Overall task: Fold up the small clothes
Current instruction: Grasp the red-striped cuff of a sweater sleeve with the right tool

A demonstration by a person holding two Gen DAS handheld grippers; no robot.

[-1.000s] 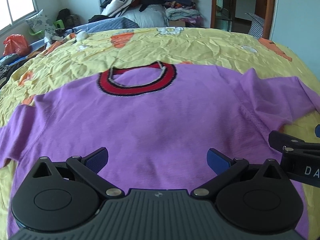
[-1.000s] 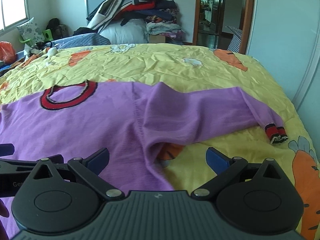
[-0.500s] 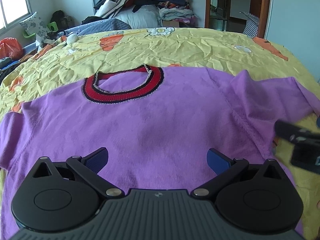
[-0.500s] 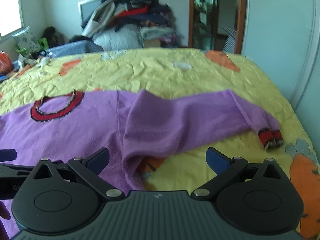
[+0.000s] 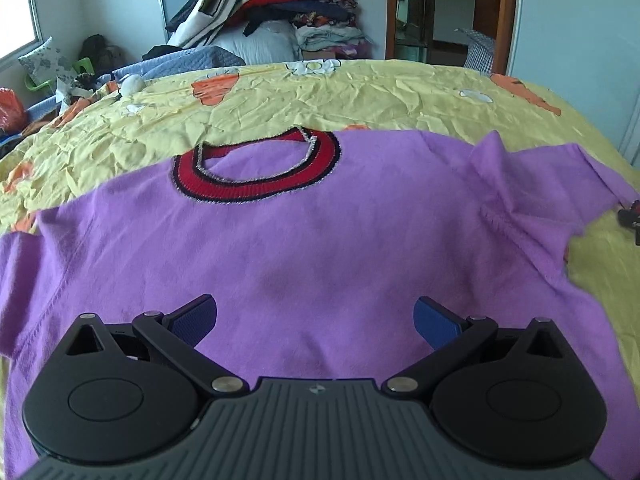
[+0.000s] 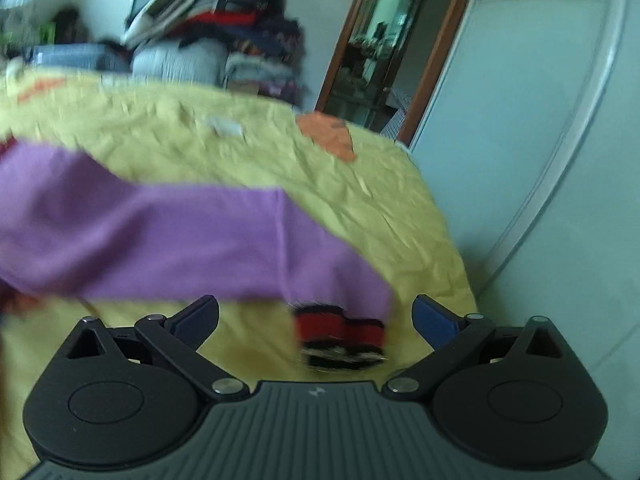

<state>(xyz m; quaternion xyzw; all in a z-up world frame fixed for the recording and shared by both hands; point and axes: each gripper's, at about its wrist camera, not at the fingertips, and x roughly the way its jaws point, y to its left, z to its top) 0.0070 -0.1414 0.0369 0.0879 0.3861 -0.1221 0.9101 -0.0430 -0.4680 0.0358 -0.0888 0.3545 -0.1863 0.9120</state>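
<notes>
A purple sweater (image 5: 304, 240) with a red and black collar (image 5: 256, 176) lies flat on the yellow bedspread (image 5: 360, 100). My left gripper (image 5: 316, 316) is open and empty, above the sweater's lower body. In the blurred right wrist view, the sweater's right sleeve (image 6: 180, 240) stretches across the bed and its red and black striped cuff (image 6: 340, 336) lies between the fingers of my right gripper (image 6: 316, 316), which is open. I cannot tell whether the fingers touch the cuff.
A heap of clothes and bedding (image 5: 272, 12) is piled at the far side of the bed. A doorway (image 5: 448, 12) stands at the back right. A white wardrobe wall (image 6: 540, 160) runs close along the bed's right edge.
My right gripper has swung right along the sleeve to the cuff and out of the left wrist view. The left gripper has pulled back slightly over the sweater's body.
</notes>
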